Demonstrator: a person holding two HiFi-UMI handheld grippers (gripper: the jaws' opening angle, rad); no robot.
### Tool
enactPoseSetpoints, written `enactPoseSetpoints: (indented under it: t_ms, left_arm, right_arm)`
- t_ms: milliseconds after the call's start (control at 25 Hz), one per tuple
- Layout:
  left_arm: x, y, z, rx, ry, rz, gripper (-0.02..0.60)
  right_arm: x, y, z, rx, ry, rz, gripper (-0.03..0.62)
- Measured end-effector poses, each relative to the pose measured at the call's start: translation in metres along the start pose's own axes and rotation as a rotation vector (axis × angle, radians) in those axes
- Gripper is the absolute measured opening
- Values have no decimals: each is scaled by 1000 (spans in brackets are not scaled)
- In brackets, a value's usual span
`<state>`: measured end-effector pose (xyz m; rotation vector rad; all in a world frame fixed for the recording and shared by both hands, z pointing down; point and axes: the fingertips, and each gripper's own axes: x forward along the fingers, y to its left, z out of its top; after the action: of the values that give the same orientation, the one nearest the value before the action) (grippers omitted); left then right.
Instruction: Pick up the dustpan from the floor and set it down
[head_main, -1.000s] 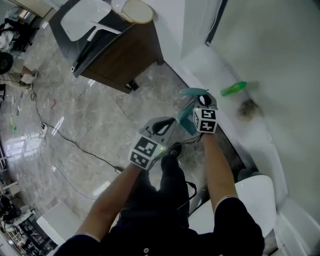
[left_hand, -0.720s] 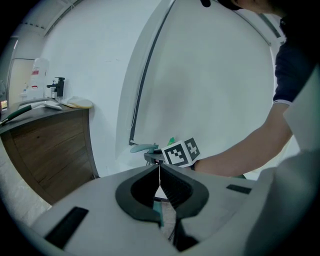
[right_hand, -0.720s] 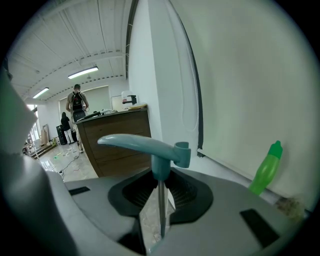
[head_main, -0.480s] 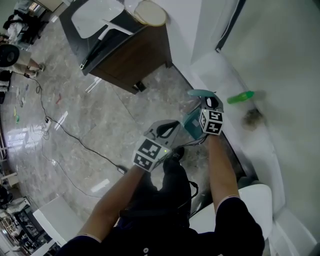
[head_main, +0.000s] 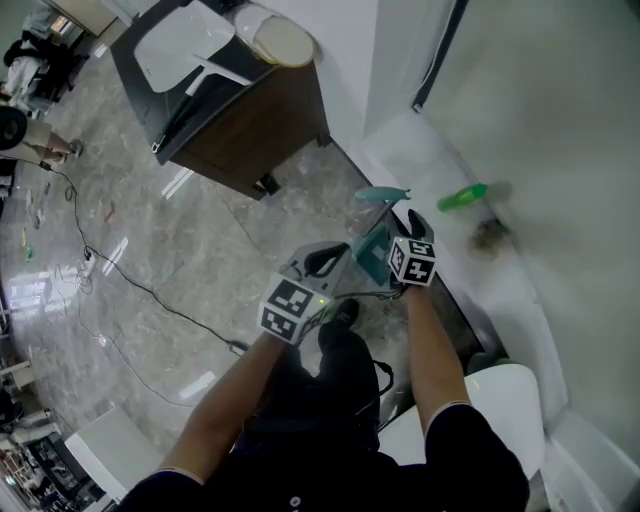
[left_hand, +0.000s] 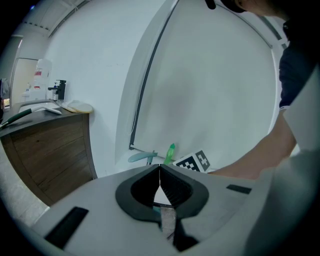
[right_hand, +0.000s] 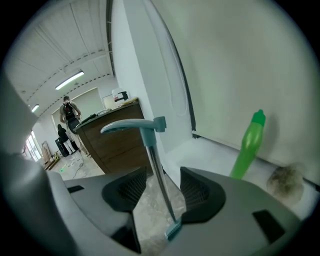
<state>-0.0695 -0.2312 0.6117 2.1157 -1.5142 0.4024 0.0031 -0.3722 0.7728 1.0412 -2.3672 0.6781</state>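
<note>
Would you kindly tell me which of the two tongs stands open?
The right tongs: its jaws have just been opening and stand apart around the dustpan's handle, while the left tongs are pressed shut.

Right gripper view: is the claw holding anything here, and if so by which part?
Nothing is held. The right claw has just been opening, and the metal shaft of the teal long-handled dustpan stands free between its open jaws.

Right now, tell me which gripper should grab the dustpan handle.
Right. On the right gripper the fingers have just been opening, and the dustpan handle stands between them, untouched. The left gripper is shut and holds nothing.
</note>
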Motion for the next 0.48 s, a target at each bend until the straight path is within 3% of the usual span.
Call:
enactPoseSetpoints:
  t_ms: [200, 360, 480]
  left_arm:
    - [-2, -5, 6, 5, 2, -24, 15]
    - [2, -12, 25, 28, -37, -87, 15]
    - [-2, -20, 47, 51, -58, -147, 14]
  right_arm:
    - [-49, 5, -9, 47, -33, -11, 196]
    - [-96, 20, 23, 69, -152, -4, 194]
    - [-132, 37, 62, 66, -244, -26, 114]
